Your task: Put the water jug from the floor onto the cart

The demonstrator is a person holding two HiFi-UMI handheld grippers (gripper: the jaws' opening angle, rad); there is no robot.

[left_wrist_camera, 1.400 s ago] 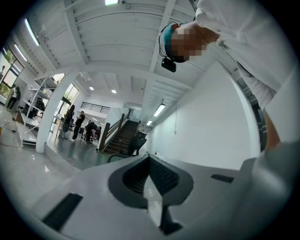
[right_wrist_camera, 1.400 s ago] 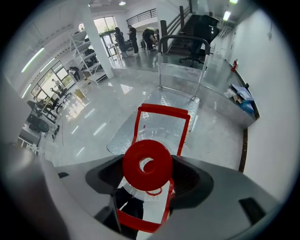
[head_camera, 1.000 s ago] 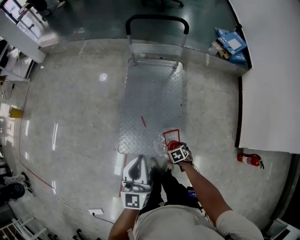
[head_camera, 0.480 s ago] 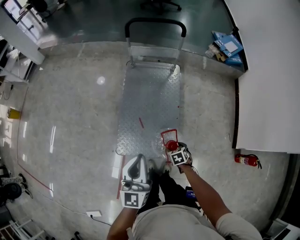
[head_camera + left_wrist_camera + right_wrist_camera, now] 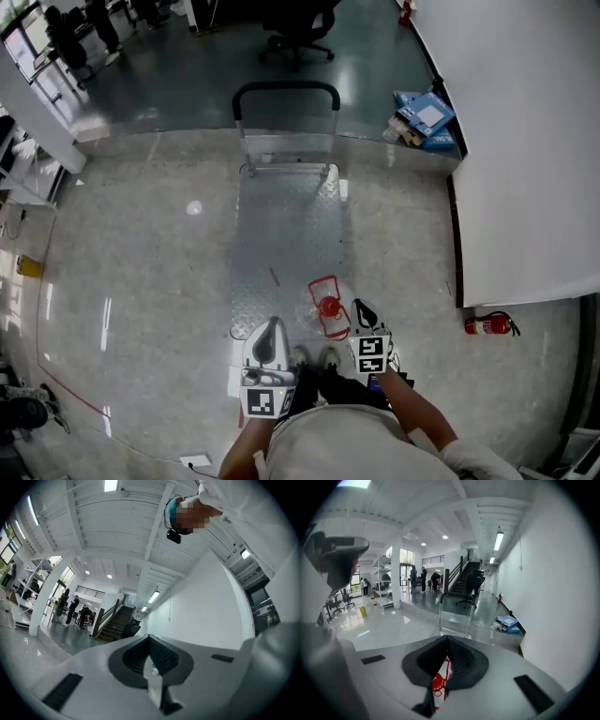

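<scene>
Water jug (image 5: 323,307) on the cart (image 5: 281,216)

The clear jug, with its red cap and red handle, stands upright at the near right corner of the diamond-plate deck, well away from the black push handle (image 5: 286,89). The right hand-held gripper (image 5: 359,306) is just beside it, jaws closed and empty, red showing behind them. The left hand-held gripper (image 5: 272,322) is closed too, at the deck's near edge. Glossy speckled floor (image 5: 141,244) lies all around. There's a white wall (image 5: 525,141) at right, a fire extinguisher (image 5: 489,324) at its foot and blue boxes (image 5: 424,114) beyond.
</scene>
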